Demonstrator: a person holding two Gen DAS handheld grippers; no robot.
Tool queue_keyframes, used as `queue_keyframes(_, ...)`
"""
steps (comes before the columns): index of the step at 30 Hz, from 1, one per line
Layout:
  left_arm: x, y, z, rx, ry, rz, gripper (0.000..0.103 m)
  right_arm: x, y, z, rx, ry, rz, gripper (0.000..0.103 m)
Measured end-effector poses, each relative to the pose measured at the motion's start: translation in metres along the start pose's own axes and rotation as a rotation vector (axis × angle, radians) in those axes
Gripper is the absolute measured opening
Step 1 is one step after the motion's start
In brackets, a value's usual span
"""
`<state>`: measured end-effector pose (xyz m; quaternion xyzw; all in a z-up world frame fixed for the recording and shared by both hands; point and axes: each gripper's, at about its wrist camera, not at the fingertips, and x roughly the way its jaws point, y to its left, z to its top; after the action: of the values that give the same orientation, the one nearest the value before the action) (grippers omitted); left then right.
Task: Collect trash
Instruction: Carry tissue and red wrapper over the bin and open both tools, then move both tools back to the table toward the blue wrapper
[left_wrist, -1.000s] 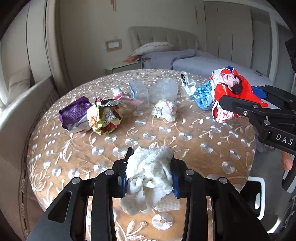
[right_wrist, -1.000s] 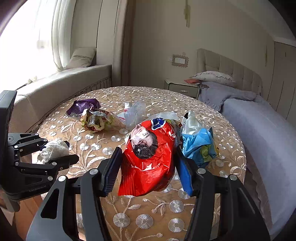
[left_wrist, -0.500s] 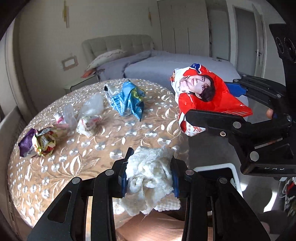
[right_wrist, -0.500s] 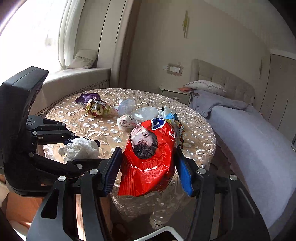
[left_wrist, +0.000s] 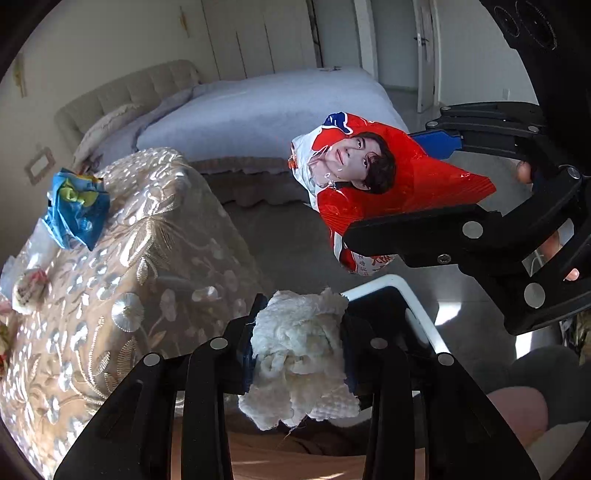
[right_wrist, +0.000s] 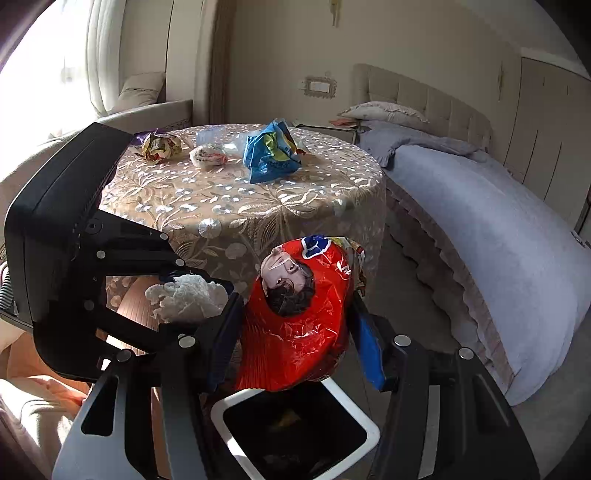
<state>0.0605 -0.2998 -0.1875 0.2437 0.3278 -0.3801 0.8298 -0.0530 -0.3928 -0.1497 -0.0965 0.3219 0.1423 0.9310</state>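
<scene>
a bedroom with a grey bed is showing behind a round table draped in an embroidered cloth. below the table's edge a white-rimmed bin is standing on the floor. the left hand-held gripper is clenching a white tissue wad just above the bin's rim, and the right hand-held gripper is gripping a red snack bag, which is hanging right over the bin's dark opening. neither piece is in the bin yet, so this pair looks one release away from done. on the table, well back from the bin, a blue wrapper, a small white crumpled packet, clear plastic behind it and a yellowish crumpled wrapper are waiting, so several more trips seem to be left.
</scene>
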Motion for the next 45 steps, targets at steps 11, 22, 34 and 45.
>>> queue_keyframes(11, 0.082, -0.047, -0.017, 0.161, 0.143, -0.166, 0.035, 0.045, -0.030, -0.069, 0.046, 0.181, 0.051, 0.058)
queue_keyframes(22, 0.110, -0.044, -0.026, 0.203, 0.214, -0.251, 0.098, 0.083, -0.050, -0.098, 0.047, 0.313, 0.094, 0.099)
queue_keyframes(34, 0.100, -0.041, -0.013, 0.199, 0.190, -0.237, 0.098, 0.082, -0.047, -0.085, 0.015, 0.287, 0.094, 0.099)
queue_keyframes(45, 0.052, -0.030, 0.002, 0.184, 0.073, -0.160, 0.098, 0.056, -0.036, -0.049, -0.033, 0.191, 0.067, 0.099)
